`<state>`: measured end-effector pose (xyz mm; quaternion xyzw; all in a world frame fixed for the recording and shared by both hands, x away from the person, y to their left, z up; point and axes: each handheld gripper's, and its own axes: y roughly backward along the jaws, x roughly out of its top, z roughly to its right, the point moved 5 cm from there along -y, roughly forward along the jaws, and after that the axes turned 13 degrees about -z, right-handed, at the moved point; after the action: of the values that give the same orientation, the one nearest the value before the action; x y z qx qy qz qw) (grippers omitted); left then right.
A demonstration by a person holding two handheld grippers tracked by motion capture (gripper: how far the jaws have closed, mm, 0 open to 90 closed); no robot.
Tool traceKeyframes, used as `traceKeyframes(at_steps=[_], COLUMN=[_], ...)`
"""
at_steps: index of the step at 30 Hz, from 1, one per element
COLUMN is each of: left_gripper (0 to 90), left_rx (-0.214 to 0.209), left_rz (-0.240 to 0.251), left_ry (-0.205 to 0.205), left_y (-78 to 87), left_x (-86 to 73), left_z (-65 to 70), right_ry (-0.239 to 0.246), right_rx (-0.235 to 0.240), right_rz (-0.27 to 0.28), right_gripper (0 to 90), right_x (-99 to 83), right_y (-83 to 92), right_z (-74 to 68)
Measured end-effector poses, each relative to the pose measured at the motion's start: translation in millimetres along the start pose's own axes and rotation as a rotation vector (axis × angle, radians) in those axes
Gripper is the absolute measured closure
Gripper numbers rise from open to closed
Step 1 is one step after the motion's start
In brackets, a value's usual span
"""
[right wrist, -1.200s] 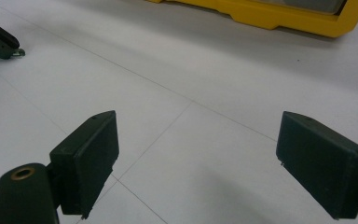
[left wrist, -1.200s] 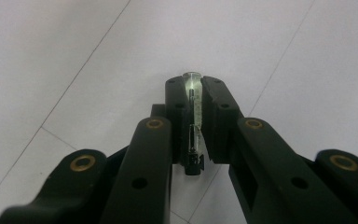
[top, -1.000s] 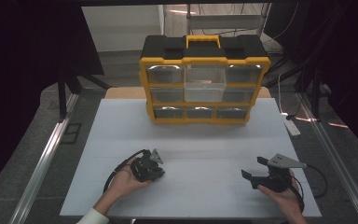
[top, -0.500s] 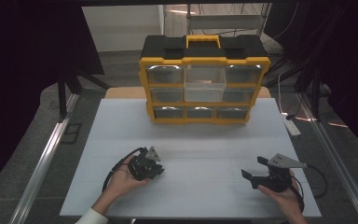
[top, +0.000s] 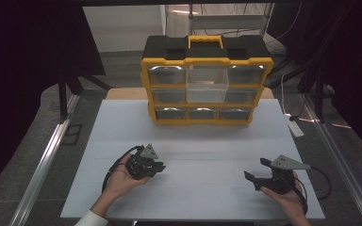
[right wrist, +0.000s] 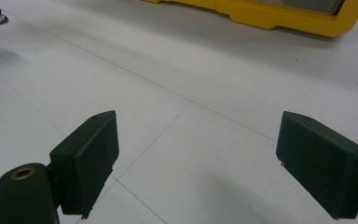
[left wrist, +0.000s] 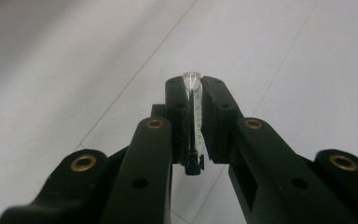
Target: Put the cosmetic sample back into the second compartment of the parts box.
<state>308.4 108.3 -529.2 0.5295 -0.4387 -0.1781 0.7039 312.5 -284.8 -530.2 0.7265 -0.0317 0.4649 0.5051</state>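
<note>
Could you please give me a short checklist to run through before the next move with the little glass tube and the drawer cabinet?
1. Glass tube clamped in the left gripper: ok; the jaws are shut on it, its rounded end poking past the pads.
2. Right gripper free for a drawer: ok; jaws wide apart, nothing between them.
3. A drawer open to take the tube: ok; the top middle drawer of the yellow cabinet stands pulled out.
4. Drawer contents: cannot tell.
5. White table between grippers and cabinet bare: ok.
</note>
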Motion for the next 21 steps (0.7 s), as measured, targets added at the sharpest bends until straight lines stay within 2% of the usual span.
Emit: traceKeyframes(at_steps=[14, 21], left_gripper=[80.8, 80.8], left_rx=[-0.007, -0.016], left_rz=[0.118, 0.17], left_ry=[0.017, 0.04], left_y=[18.3, 24.1], left_x=[4.0, 5.2], left_z=[-1.8, -2.8], right_ry=[0.0, -0.001], right_rx=[-0.002, 0.0], right_rz=[0.001, 0.002], right_gripper=[13.4, 13.3], right_x=[0.1, 0.0], right_y=[-0.2, 0.0], right_z=[0.2, 0.1])
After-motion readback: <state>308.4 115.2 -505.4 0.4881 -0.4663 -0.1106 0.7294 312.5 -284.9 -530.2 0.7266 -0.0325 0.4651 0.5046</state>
